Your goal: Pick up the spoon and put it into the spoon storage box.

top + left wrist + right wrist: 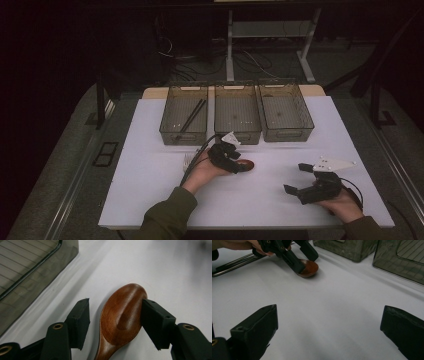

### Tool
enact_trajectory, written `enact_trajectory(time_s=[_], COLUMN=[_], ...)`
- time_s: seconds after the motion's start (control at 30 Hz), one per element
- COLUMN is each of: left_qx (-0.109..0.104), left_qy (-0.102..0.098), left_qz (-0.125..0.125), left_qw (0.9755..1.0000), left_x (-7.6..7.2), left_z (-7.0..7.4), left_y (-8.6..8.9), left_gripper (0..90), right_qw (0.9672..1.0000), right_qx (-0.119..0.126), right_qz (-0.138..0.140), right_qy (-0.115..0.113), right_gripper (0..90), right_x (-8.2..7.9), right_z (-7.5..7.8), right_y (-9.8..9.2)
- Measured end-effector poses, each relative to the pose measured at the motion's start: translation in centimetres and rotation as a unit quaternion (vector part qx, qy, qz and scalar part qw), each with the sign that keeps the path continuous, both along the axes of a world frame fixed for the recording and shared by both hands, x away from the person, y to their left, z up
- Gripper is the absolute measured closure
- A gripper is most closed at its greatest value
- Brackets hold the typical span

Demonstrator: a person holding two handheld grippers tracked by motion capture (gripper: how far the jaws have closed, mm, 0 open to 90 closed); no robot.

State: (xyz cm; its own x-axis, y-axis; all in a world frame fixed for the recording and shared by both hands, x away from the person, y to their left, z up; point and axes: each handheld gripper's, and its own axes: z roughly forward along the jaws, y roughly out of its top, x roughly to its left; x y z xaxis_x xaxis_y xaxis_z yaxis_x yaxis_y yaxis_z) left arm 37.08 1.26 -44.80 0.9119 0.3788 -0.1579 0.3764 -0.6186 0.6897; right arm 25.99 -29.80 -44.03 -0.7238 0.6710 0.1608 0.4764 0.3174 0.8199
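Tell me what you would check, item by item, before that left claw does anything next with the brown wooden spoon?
1. Wooden spoon between the jaws of the left gripper: ok, its bowl sits between them.
2. Grip closed on it: not ok; one pad is beside the bowl's edge, the other stands clear.
3. Spoon resting on the white table: ok.
4. Right gripper out of the way: ok, open over bare table.
5. Middle bin free to receive it: ok, looks empty.
6. Left bin: holds chopsticks.
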Motion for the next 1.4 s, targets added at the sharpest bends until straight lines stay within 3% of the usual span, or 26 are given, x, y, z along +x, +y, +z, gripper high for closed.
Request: enact_trajectory(time_s=[0.4,0.9,1.4], left_qx=[0.015,0.018,0.021], left_qy=[-0.016,-0.014,-0.015], left_qz=[-0.018,-0.056,-0.067], left_qw=[0.9996,0.9982,0.9974], left_x=[-0.8,-1.3,-1.5], left_z=[0.1,0.2,0.2], left_y=[-0.1,-0.1,-0.3], left_gripper=[47.5,67.8,78.7], right_qw=[1.0,1.0,1.0], right_qx=[0.0,0.001,0.001], right_qz=[0.001,0.001,0.001], right_qy=[-0.001,-0.001,-0.002], right_gripper=[0.8,0.8,0.8], right_x=[0.0,0.0,0.0], right_z=[0.0,0.0,0.1], right_y=[0.0,0.0,0.0])
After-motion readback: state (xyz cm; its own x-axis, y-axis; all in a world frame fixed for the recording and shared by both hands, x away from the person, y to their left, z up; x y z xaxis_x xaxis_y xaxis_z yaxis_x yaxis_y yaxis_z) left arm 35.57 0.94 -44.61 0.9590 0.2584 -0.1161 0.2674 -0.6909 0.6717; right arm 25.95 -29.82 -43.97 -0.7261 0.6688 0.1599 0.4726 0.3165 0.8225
